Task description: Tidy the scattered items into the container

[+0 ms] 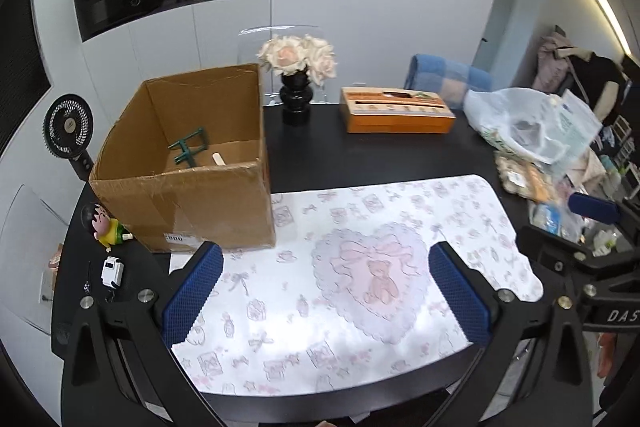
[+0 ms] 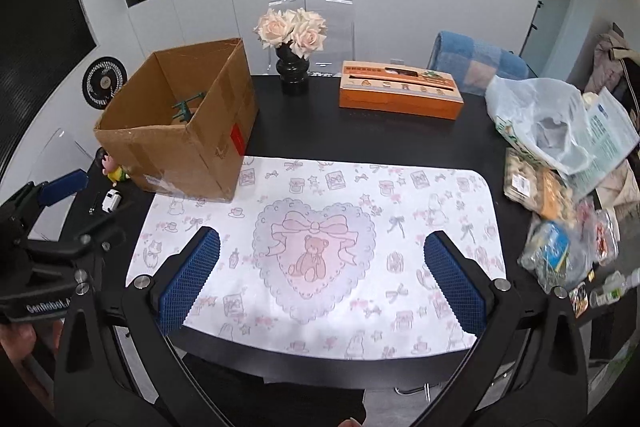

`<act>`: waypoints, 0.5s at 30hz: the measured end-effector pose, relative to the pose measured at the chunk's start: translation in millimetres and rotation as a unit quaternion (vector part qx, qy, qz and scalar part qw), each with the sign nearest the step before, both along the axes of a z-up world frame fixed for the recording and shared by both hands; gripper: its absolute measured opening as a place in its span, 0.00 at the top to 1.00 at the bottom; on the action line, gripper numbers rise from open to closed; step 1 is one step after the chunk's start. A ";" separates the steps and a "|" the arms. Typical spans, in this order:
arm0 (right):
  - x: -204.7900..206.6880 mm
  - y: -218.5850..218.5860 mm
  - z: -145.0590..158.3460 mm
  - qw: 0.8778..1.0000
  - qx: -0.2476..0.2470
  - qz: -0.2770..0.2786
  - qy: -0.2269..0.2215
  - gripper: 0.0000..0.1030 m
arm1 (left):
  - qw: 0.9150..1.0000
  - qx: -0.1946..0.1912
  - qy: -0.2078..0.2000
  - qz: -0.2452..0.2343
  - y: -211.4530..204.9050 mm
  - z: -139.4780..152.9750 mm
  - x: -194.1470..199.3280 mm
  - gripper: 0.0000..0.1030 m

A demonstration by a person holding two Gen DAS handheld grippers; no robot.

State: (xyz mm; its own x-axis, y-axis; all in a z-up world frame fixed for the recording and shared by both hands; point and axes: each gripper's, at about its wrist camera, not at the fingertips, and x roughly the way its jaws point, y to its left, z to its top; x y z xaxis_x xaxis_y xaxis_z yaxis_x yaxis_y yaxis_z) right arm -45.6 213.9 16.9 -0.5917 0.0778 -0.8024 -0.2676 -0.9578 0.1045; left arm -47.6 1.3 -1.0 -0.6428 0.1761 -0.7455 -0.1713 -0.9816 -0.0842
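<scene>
An open cardboard box (image 1: 188, 203) (image 2: 180, 151) stands at the left of the black table, with a green frame-like item (image 1: 188, 147) (image 2: 186, 107) and a pale stick (image 1: 219, 159) inside. Left of the box lie a cartoon figurine (image 1: 105, 227) (image 2: 114, 169) and a small white toy vehicle (image 1: 112, 270) (image 2: 111, 200). My left gripper (image 1: 326, 291) hangs open over the patterned mat, holding nothing. My right gripper (image 2: 320, 275) is also open and empty above the mat's heart print. Each gripper shows at the edge of the other's view.
A patterned mat (image 1: 360, 211) (image 2: 400, 195) covers the near table. Behind stand a black vase of roses (image 1: 296, 99) (image 2: 293, 71) and an orange tissue box (image 1: 396, 111) (image 2: 400, 95). Plastic bags and packets (image 1: 532, 123) (image 2: 560, 131) crowd the right edge. A small fan (image 1: 68, 127) sits at left.
</scene>
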 end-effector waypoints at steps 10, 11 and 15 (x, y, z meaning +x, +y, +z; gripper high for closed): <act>54.0 -21.1 44.1 1.000 0.024 -0.008 0.013 0.00 | 1.000 0.003 0.003 0.012 -3.0 32.6 49.8 0.00; 56.6 -23.5 48.6 1.000 0.024 -0.009 0.016 0.00 | 1.000 0.002 0.002 0.021 -6.7 33.5 52.2 0.00; 60.1 -33.4 58.3 0.999 0.023 -0.004 0.028 0.00 | 0.999 0.008 -0.004 0.040 -19.9 32.4 58.6 0.00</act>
